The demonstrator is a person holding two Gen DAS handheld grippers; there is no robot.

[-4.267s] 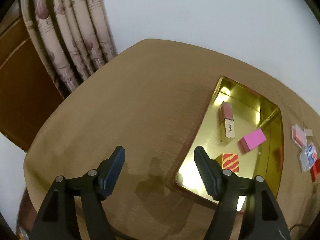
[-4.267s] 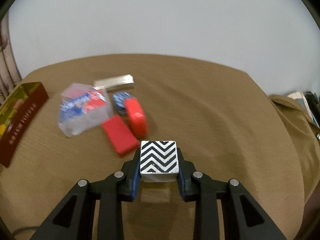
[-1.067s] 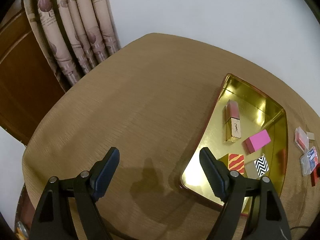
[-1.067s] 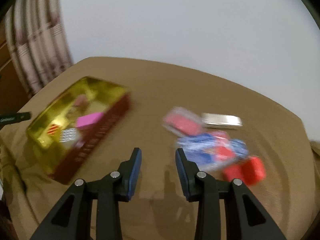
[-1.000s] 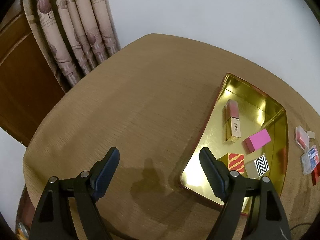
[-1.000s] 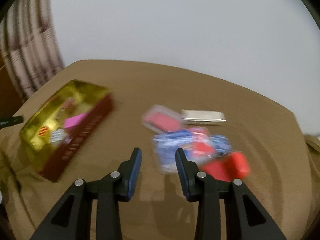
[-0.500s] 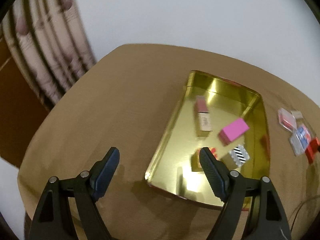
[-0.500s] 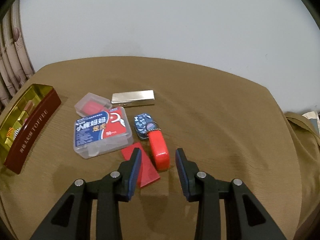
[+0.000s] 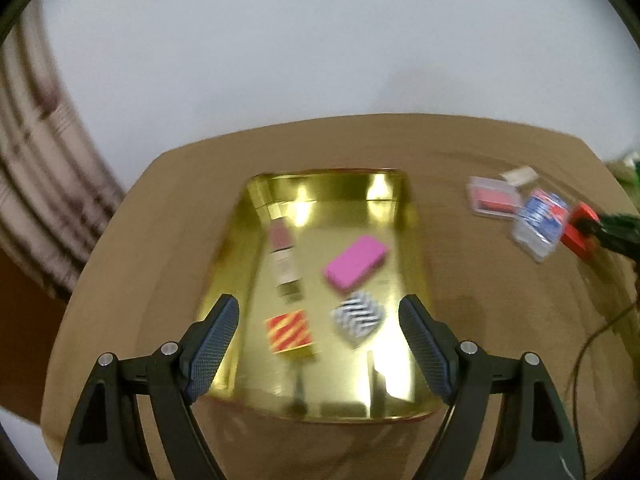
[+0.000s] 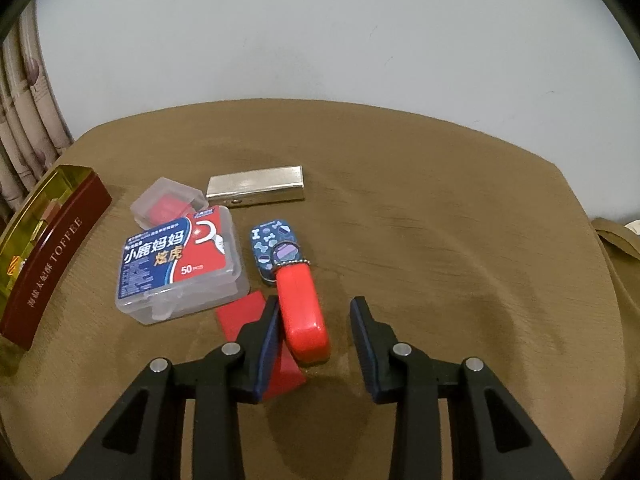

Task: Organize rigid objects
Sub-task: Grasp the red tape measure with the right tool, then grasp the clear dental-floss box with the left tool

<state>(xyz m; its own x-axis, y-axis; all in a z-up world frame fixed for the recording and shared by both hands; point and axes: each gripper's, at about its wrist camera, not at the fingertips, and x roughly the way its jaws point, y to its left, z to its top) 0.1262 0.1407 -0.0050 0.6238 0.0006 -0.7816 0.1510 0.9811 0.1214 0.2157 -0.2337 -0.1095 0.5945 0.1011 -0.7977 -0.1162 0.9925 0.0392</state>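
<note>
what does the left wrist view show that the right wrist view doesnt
Only the left wrist view: the tin's gold floor with the pink box, black-and-white zigzag block, red-and-yellow striped block, and the open left gripper over them.

Only the right wrist view: the silver bar, the blue patterned case, and the right gripper, its fingers just closing around the red case, right finger not touching.

Both: the toffee tin, the floss pick box, the red case.
</note>
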